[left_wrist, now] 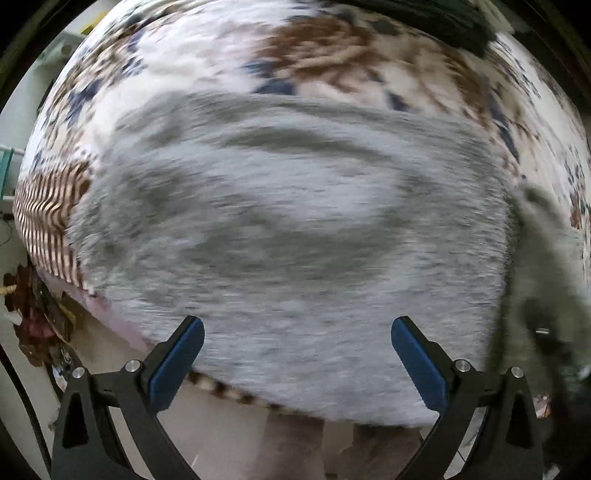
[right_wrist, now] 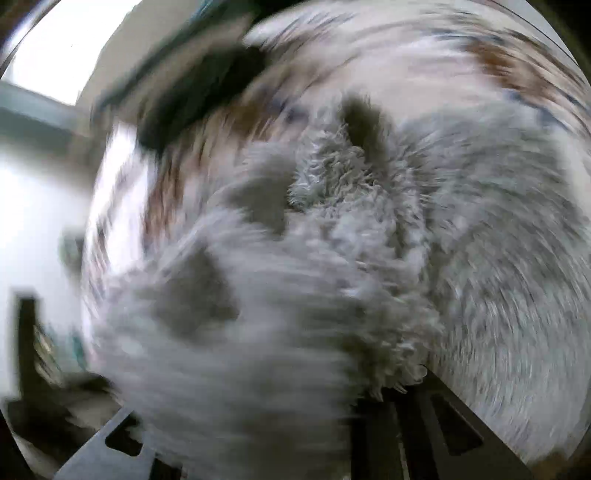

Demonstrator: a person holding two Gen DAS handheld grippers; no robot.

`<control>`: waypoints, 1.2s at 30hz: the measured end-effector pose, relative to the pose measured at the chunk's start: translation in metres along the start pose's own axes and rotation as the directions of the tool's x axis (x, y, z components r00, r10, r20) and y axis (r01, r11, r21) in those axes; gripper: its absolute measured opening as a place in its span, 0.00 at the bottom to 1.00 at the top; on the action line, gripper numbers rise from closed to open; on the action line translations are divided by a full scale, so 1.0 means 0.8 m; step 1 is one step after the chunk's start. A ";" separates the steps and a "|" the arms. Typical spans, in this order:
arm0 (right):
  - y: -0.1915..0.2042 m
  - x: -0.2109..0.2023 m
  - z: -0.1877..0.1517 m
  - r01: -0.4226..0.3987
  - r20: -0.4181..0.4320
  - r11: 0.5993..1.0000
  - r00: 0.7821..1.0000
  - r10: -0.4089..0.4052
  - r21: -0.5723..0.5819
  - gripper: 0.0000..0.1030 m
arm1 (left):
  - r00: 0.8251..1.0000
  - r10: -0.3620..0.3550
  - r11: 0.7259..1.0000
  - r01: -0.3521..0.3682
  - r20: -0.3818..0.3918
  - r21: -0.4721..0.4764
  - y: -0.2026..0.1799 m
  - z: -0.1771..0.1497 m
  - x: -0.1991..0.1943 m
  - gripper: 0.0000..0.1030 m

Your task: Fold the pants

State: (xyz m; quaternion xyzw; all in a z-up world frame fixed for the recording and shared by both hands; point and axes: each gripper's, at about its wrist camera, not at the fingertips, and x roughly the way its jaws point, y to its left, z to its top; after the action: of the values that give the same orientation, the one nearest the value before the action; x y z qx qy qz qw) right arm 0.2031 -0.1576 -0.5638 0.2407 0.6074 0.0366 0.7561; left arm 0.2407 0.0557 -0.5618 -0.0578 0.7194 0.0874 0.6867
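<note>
The grey fleece pants (left_wrist: 288, 229) lie spread on a patterned bedspread (left_wrist: 192, 55) and fill the left wrist view. My left gripper (left_wrist: 297, 332) hangs just above the near part of the pants, its jaws wide open and empty, blue pads (left_wrist: 177, 365) showing. In the right wrist view a bunched fold of the grey pants (right_wrist: 280, 295) covers the fingers of my right gripper (right_wrist: 354, 398), which looks shut on the cloth. The view is heavily blurred by motion. The right gripper's fingertips are hidden under the fleece.
The bed's near edge (left_wrist: 236, 397) runs below the left gripper, with floor beneath. A brown striped patch (left_wrist: 48, 221) and clutter on the floor (left_wrist: 33, 314) sit at the left. A dark garment (left_wrist: 443, 18) lies at the far side of the bed.
</note>
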 end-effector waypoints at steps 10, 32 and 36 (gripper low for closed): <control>0.025 -0.038 -0.004 -0.153 -0.220 0.986 0.966 0.135 -0.065 0.84 | 0.970 -0.243 0.970 0.243 0.014 -0.024 0.021 0.032 -0.024 1.00; -0.257 -0.047 0.044 -0.088 -0.206 0.919 0.962 0.178 0.383 0.33 | 0.968 -0.248 0.932 0.251 -0.047 0.262 -0.144 0.042 0.019 0.13; -0.244 -0.069 0.063 -0.096 -0.196 0.932 0.965 0.173 0.349 0.28 | 0.956 -0.289 0.947 0.293 -0.051 0.134 -0.101 0.015 -0.003 0.13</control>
State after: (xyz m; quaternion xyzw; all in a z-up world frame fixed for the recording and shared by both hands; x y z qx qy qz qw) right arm 0.1898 -0.3648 -0.5859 0.4017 0.6679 0.0112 0.6264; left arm 0.2689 -0.0210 -0.5634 -0.1163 0.7179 -0.0665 0.6832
